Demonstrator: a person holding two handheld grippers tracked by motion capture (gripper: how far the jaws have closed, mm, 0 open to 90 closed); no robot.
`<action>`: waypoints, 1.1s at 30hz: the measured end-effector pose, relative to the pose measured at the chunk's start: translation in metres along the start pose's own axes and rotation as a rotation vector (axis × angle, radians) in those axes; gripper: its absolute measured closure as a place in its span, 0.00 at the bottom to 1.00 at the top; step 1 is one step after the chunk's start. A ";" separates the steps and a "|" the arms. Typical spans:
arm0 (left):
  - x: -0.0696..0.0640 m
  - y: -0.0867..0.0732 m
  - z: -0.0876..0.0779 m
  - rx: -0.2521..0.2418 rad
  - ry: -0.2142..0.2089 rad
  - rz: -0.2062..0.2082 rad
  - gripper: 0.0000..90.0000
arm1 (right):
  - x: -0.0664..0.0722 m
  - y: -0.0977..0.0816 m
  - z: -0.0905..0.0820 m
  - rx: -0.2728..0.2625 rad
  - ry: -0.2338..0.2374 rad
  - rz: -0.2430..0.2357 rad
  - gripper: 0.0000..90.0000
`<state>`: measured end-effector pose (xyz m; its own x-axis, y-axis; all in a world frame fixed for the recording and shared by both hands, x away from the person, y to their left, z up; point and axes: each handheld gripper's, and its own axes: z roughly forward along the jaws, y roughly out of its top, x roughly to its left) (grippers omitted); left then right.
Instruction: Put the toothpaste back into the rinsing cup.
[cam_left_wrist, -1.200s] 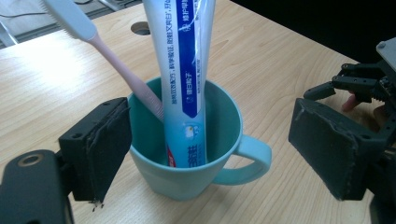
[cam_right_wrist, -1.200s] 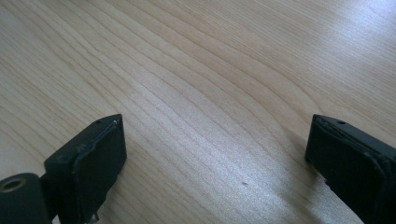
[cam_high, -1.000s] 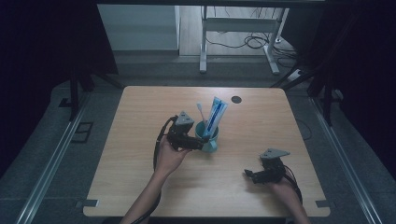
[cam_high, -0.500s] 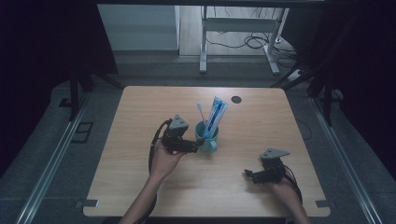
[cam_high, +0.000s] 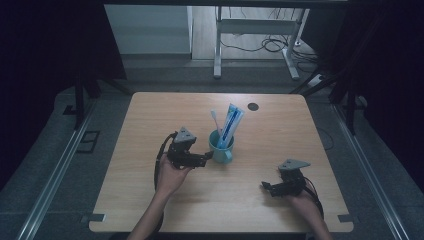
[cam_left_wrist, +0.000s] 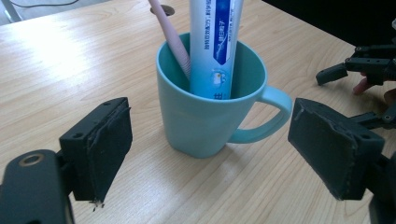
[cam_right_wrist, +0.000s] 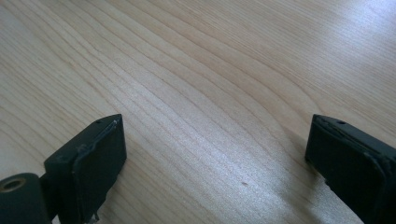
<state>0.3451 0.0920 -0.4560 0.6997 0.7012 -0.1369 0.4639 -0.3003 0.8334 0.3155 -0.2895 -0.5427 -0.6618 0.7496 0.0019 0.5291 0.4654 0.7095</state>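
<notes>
A teal mug (cam_high: 221, 148) (cam_left_wrist: 205, 116) stands upright near the middle of the wooden table (cam_high: 150, 115). In it lean a blue-and-white toothpaste tube (cam_high: 232, 121) (cam_left_wrist: 211, 46) and a pink toothbrush (cam_high: 215, 121) (cam_left_wrist: 170, 32). My left gripper (cam_high: 207, 159) (cam_left_wrist: 212, 163) is open just left of the mug; the mug sits ahead of the pads (cam_left_wrist: 100, 149) without touching them, its handle toward the right pad. Down by the table's front right, my right gripper (cam_high: 265, 186) (cam_right_wrist: 215, 149) hangs open over bare wood, with nothing between its jaws.
A small dark round hole (cam_high: 253, 106) sits in the tabletop behind the mug. The right gripper (cam_left_wrist: 359, 65) appears far off in the left gripper view. Beyond the table's far edge stand metal table legs and cables (cam_high: 260, 45) on the floor.
My left gripper has drawn back from the mug, toward the left and the near edge, and sunk slightly. The mug, its contents and the right gripper have stayed put.
</notes>
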 end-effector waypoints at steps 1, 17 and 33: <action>0.000 -0.001 -0.002 -0.002 0.003 -0.001 0.16 | 0.000 0.000 0.000 0.001 -0.001 0.000 0.06; 0.003 -0.014 -0.012 -0.007 0.006 -0.015 0.16 | 0.000 0.000 0.000 -0.001 -0.004 0.002 0.06; 0.004 -0.029 -0.018 -0.006 0.013 -0.022 0.16 | 0.001 0.000 0.000 -0.001 -0.007 0.004 0.06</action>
<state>0.3246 0.1153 -0.4707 0.6822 0.7161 -0.1478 0.4758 -0.2813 0.8333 0.3154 -0.2888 -0.5427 -0.6560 0.7547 -0.0003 0.5313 0.4621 0.7100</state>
